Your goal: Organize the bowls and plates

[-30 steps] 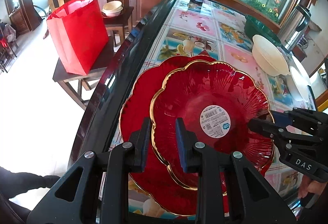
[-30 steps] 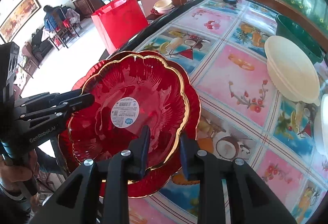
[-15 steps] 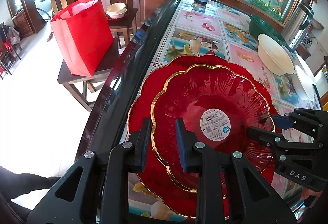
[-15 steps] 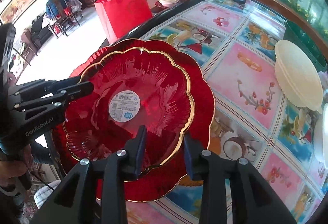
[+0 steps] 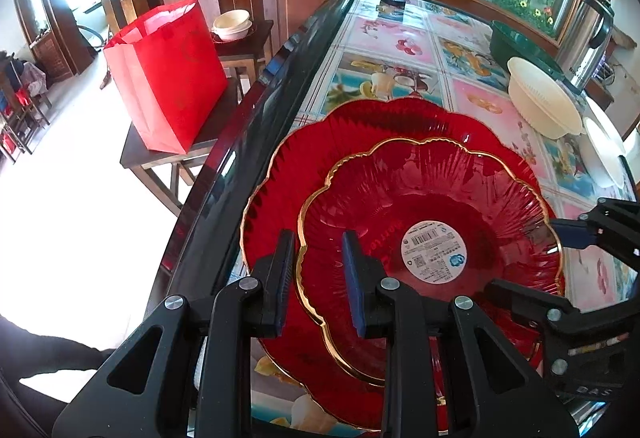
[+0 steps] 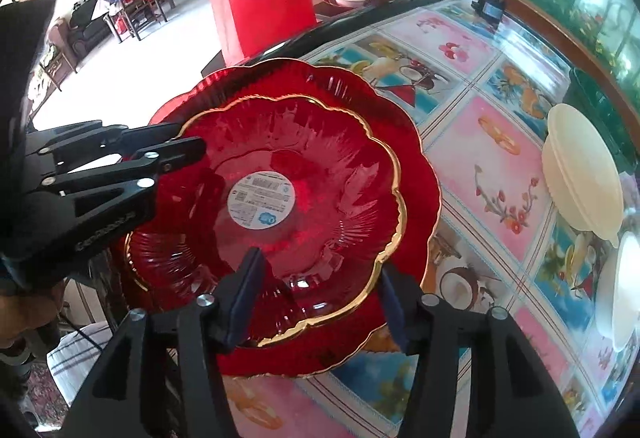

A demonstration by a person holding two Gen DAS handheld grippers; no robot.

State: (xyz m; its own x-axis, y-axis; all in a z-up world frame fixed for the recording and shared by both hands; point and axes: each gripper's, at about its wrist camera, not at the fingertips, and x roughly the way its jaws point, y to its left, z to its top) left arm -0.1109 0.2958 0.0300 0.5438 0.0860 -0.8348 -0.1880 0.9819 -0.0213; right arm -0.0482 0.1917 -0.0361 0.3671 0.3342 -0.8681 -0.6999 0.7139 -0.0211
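Figure: stacking of the two red plates. I judge the step in hand to be release after stacking. The smaller red plate (image 5: 432, 238), scalloped and gold-rimmed with a round label at its centre, lies nested inside the larger red plate (image 5: 332, 141), which sits on the table (image 5: 400, 41) by its dark left edge.

My left gripper (image 5: 318, 278) has its fingers parted, one on each side of the small plate's near rim; a gap shows on both sides, so I read it as opened and gripping nothing. My right gripper (image 6: 316, 298) straddles the opposite rim in the same way, its fingers spread wider than the rim between them, and is likewise opened. Each claw appears in the other's camera, at the far side of the plate.

Next move, as I judge it: draw both claws straight back off the rim without lifting or dragging it, then turn to the bowls. Snagging the gold edge would shift the stack toward the table edge.

Containers: ahead and to the right of my right claw, a cream bowl (image 6: 580, 173) lies tilted and looks empty; a white dish (image 6: 624, 290) lies just beyond it. A dark green basin (image 5: 520, 45) stands farther ahead; its contents are hidden. A red bag (image 5: 168, 73) stands on a side table (image 5: 136, 153), off to the left of my left claw.
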